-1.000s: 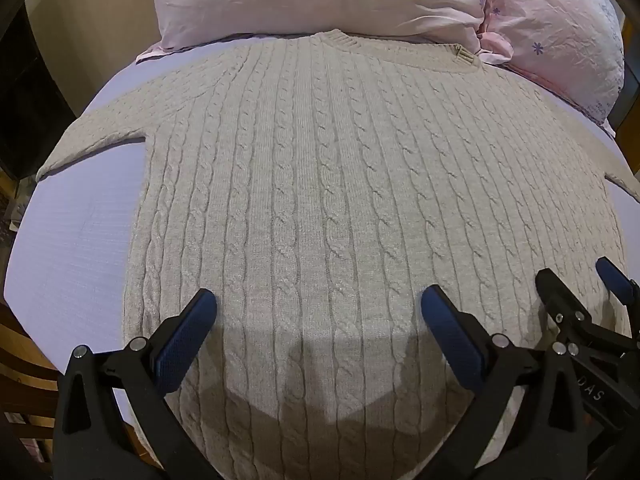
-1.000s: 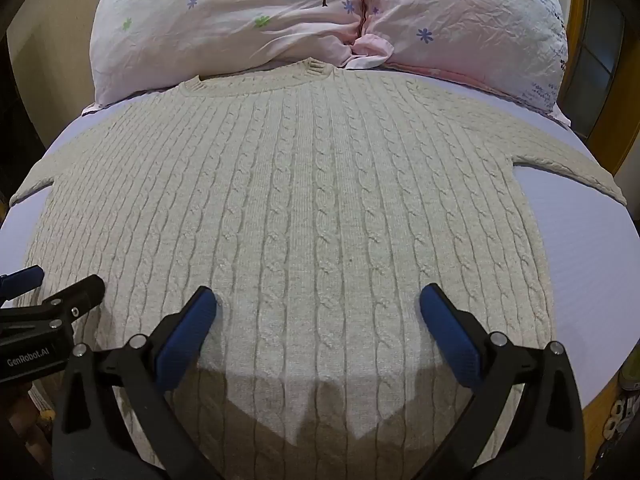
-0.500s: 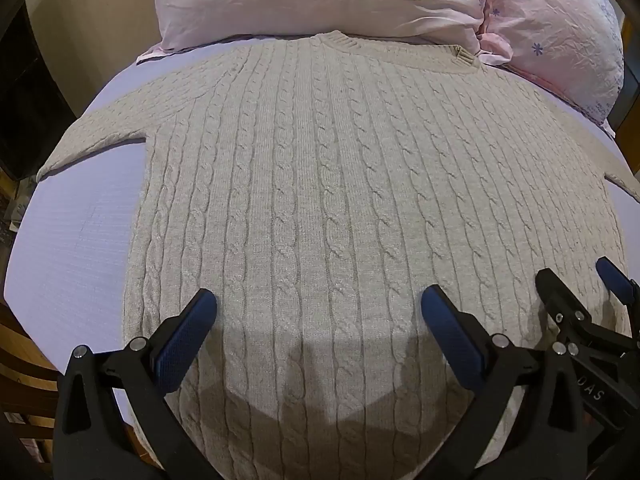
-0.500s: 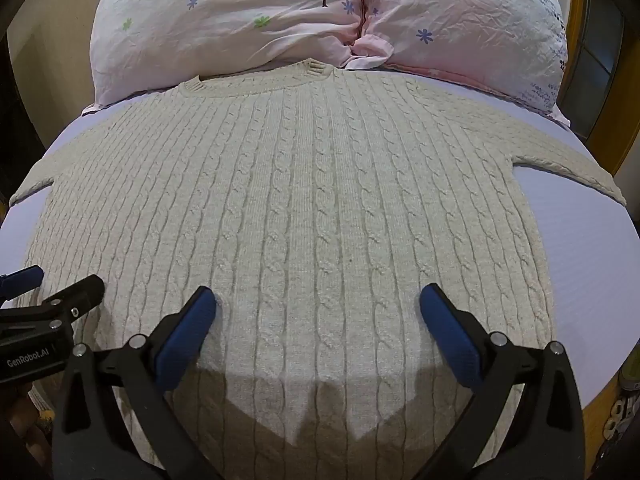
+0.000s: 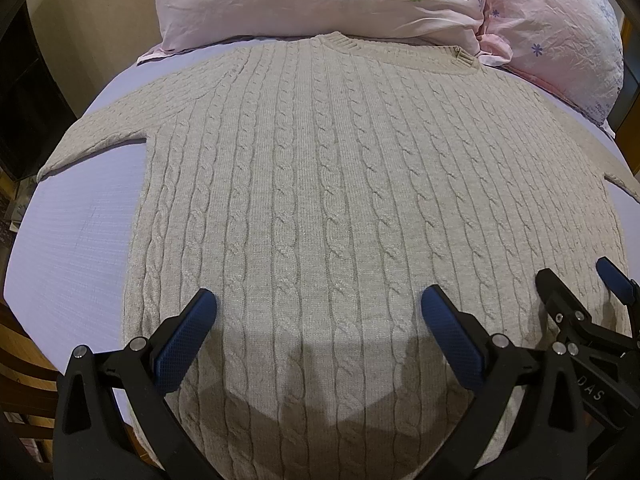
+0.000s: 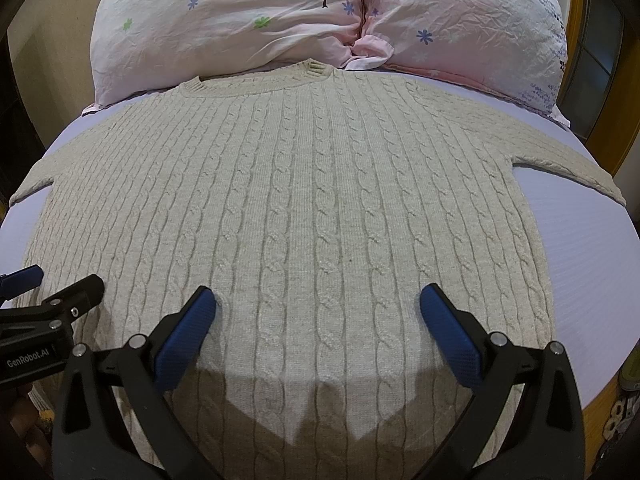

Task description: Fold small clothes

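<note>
A beige cable-knit sweater (image 5: pixel 320 184) lies flat and face up on the lilac bed sheet (image 5: pixel 76 232), neck toward the pillows, sleeves spread to both sides. It also fills the right wrist view (image 6: pixel 304 208). My left gripper (image 5: pixel 318 304) is open and empty, hovering over the sweater's lower left part. My right gripper (image 6: pixel 318 302) is open and empty over its lower right part. The right gripper also shows in the left wrist view (image 5: pixel 576 284), and the left gripper in the right wrist view (image 6: pixel 56 280). The hem is hidden below the fingers.
Two pink flowered pillows (image 6: pixel 248 24) (image 6: pixel 472 28) lie at the head of the bed, touching the sweater's collar. Bare sheet (image 6: pixel 592 248) lies under each sleeve. Wooden bed frame edges (image 5: pixel 24 364) show at the lower corners.
</note>
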### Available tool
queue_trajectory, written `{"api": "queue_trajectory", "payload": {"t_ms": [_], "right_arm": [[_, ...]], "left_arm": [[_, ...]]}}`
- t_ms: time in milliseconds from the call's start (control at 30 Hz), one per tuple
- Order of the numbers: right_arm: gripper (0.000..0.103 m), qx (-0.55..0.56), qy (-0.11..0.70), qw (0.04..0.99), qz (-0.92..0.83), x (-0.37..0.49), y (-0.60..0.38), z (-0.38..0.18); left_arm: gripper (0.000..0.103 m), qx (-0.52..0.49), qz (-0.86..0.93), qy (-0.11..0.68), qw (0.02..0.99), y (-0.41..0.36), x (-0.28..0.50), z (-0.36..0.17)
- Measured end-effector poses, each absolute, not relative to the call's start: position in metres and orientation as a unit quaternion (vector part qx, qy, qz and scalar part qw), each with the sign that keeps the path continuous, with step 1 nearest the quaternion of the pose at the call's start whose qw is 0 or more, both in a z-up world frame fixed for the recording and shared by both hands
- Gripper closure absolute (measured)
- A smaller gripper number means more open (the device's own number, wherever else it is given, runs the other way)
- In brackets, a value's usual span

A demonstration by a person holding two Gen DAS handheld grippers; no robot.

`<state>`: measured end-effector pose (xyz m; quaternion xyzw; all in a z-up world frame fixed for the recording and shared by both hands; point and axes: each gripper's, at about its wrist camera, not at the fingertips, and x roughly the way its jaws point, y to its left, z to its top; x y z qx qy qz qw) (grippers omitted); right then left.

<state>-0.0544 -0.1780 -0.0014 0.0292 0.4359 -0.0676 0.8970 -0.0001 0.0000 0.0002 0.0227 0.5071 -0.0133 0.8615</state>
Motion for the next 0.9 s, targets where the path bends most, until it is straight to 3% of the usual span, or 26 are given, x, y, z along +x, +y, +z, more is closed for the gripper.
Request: {"api": "queue_trajectory", "payload": {"t_ms": [900], "right_arm": [[0.002,0.029,0.436,0.897,-0.068,-0.0538,-0.1783,-0.0010]], "left_arm": [[0.001,0.022,-0.013,0.502,0.864,0.0001,-0.0002,0.0004]]}}
